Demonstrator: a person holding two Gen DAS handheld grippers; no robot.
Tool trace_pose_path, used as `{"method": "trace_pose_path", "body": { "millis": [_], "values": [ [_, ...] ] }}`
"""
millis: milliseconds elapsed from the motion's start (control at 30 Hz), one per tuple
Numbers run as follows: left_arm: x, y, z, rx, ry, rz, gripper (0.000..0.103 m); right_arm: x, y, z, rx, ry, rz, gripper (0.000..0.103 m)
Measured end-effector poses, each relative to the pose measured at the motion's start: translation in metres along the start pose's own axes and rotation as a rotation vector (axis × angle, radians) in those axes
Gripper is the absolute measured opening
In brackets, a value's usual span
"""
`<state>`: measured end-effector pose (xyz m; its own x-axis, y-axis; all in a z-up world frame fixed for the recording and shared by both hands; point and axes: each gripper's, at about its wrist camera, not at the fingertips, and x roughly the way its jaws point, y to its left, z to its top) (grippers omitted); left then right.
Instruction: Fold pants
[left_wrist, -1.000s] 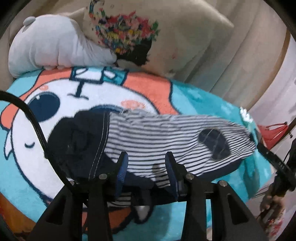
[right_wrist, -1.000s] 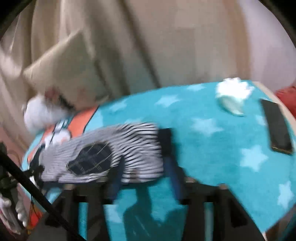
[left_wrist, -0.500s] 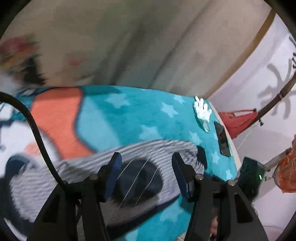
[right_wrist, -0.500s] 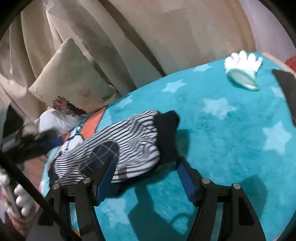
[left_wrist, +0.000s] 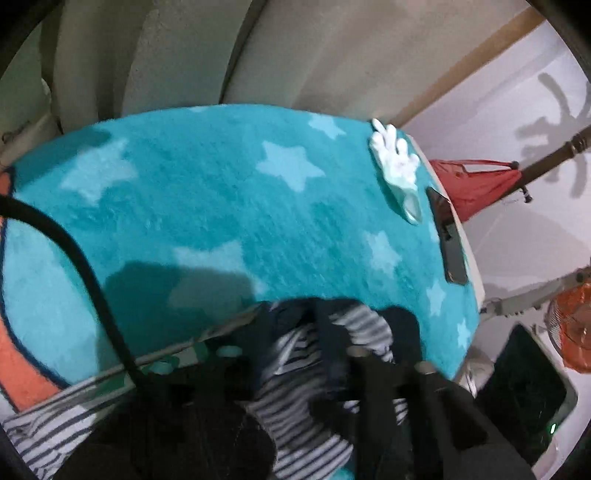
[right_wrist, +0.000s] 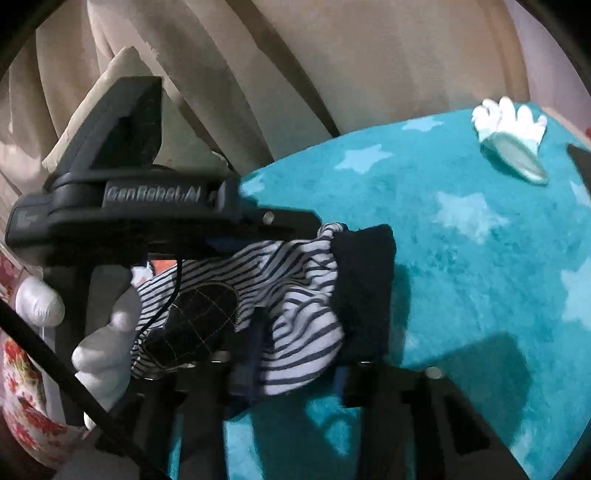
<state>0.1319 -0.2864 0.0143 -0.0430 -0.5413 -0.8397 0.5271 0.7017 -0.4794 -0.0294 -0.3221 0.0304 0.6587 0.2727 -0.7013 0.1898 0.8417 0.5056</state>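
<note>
The striped pants (right_wrist: 295, 295) with navy cuffs and a dark knee patch lie bunched on the teal star blanket (right_wrist: 461, 258). In the right wrist view my right gripper (right_wrist: 295, 373) sits low at the near edge of the pants, its jaws apart around the striped cloth and cuff. The left gripper (right_wrist: 306, 225) reaches in from the left, held by a white-gloved hand, with its fingers at the cuff end. In the left wrist view the pants (left_wrist: 314, 387) fill the space between the left gripper (left_wrist: 295, 339) fingers, which look closed on the cloth.
A white glove (left_wrist: 397, 162) and a black phone (left_wrist: 448, 240) lie near the blanket's far right edge. Beige curtains hang behind. A pillow (right_wrist: 110, 96) sits at the back left. A red bag (left_wrist: 476, 184) and an orange fan (left_wrist: 572, 325) stand beyond the bed.
The left gripper swung from the waistband end across to the cuff end and came down onto the cloth. The right gripper moved closer to the cuff. The pants bunched up.
</note>
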Motion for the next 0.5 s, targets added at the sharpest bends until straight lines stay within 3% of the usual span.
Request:
{"method": "trace_pose_path", "body": {
  "millis": [200,367,467,500],
  "values": [
    [-0.046,0.016,-0.016,-0.066,-0.116,-0.045,0.015,-0.012,0.024,0.003,-0.086,-0.077,0.070,0.021],
    [-0.100,0.037,-0.053,-0.124,-0.251,0.028,0.015,-0.014,0.067,0.003,-0.223,-0.094,0.107,0.021],
    [-0.133,0.051,-0.084,-0.161,-0.334,0.083,0.015,-0.008,0.093,-0.002,-0.297,-0.077,0.133,0.026],
    [-0.145,0.056,-0.096,-0.173,-0.359,0.092,0.022,-0.002,0.101,-0.004,-0.315,-0.055,0.153,0.036]
  ]
}}
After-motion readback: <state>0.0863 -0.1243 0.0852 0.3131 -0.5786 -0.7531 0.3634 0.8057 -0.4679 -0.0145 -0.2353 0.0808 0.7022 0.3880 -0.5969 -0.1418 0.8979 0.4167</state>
